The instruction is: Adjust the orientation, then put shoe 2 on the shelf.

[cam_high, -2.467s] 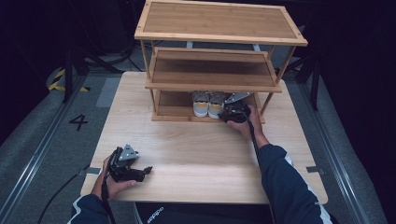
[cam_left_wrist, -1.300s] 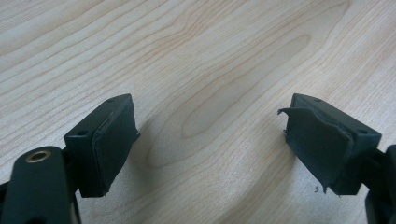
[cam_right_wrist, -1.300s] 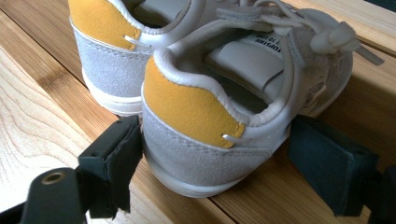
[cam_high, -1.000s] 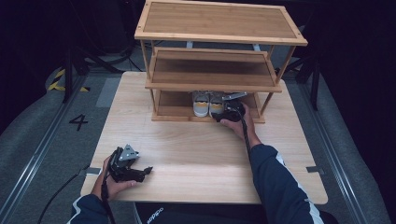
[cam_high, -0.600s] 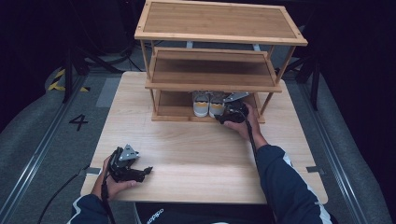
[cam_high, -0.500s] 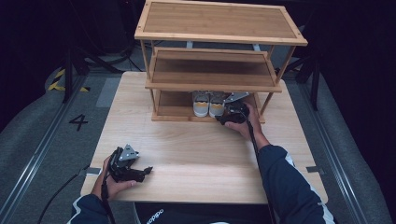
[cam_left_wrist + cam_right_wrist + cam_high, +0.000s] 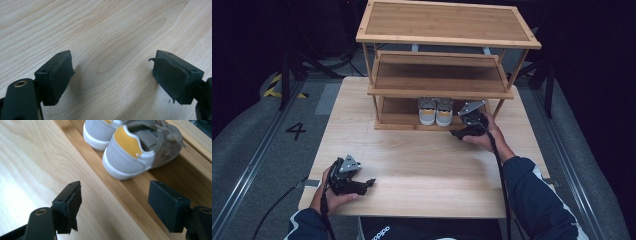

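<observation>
A pair of small grey shoes [image 7: 435, 111] with yellow heels and white soles stands side by side on the bottom shelf of a wooden rack [image 7: 439, 89], heels toward me. In the right gripper view the nearer shoe [image 7: 135, 152] is just beyond the jaws, its mate [image 7: 98, 131] beside it. My right gripper [image 7: 458, 133] hovers at the shelf's front edge, right of the shoes. It is open [image 7: 115, 197]; its jaws have just been closing a little with nothing between them. My left gripper [image 7: 369, 183] rests on the table at the near left, open [image 7: 110, 75] over bare wood.
The rack has a middle shelf [image 7: 437, 77] and a top shelf [image 7: 447, 22], both bare. Its right legs [image 7: 499, 107] stand close to my right hand. The light wooden table [image 7: 427, 160] stretches between the two grippers. Grey floor with rails surrounds it.
My right gripper has drawn back from the shoes, toward me and to the right, rising slightly. The shoes stay on the shelf. The left gripper has not moved.
</observation>
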{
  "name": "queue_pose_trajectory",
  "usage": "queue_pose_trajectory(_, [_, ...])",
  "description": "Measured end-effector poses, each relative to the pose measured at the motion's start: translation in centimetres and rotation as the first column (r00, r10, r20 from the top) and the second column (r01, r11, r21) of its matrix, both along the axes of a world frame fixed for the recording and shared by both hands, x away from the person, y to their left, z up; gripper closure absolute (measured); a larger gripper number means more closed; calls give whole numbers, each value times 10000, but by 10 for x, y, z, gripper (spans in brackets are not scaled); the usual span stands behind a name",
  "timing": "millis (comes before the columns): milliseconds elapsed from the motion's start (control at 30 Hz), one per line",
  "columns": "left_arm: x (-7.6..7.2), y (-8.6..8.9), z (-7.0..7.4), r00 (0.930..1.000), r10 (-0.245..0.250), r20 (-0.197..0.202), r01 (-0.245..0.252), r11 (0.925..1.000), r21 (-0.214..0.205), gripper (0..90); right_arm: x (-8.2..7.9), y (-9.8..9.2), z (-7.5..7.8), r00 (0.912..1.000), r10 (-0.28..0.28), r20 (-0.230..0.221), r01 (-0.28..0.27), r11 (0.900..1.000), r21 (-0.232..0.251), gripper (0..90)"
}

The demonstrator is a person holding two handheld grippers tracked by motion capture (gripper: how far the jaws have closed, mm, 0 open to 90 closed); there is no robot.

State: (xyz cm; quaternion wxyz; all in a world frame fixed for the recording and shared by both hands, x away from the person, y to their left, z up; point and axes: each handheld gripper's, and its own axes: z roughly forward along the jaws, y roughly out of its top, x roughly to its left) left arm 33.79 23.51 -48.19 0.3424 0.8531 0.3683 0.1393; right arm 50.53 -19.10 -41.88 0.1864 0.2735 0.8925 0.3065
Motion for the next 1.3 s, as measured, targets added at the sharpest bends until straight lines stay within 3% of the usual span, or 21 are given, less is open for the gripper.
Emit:
queue_pose_trajectory(100, [0, 0, 0, 10000, 10, -23, -10, 10000, -1, 170, -7, -4, 2, 9998, 114, -141, -115, 9999, -82, 277])
queue_pose_trajectory(133, [0, 0, 0, 10000, 4, -13, -4, 10000, -2, 169, -12, -7, 3, 9997, 215, -81, -217, 9992, -335, 272])
queue_pose_trajectory(400, [-1, 0, 0, 10000, 24, -11, -24, 10000, -29, 172, -29, -17, 4, 9983, 460, -348, -474, 9980, -425, 264])
queue_pose_trajectory(500, [-1, 0, 0, 10000, 35, -13, -35, 10000, -43, 171, -38, -21, 4, 9981, 587, -165, -599, 9949, -815, 261])
queue_pose_trajectory(800, [-1, 0, 0, 10000, 40, -8, -40, 10000, -36, 172, -61, -36, 1, 9973, 686, -247, -705, 9935, -897, 258])
queue_pose_trajectory(867, [-1, -1, 0, 10000, 65, -33, -65, 9999, -76, 172, -66, -42, -2, 9974, 709, -129, -719, 9912, -1108, 258])
queue_pose_trajectory(1300, [-1, 0, 0, 10000, 35, -3, -35, 10000, -16, 172, -93, -76, -17, 9988, 492, -55, -494, 9966, -655, 251])
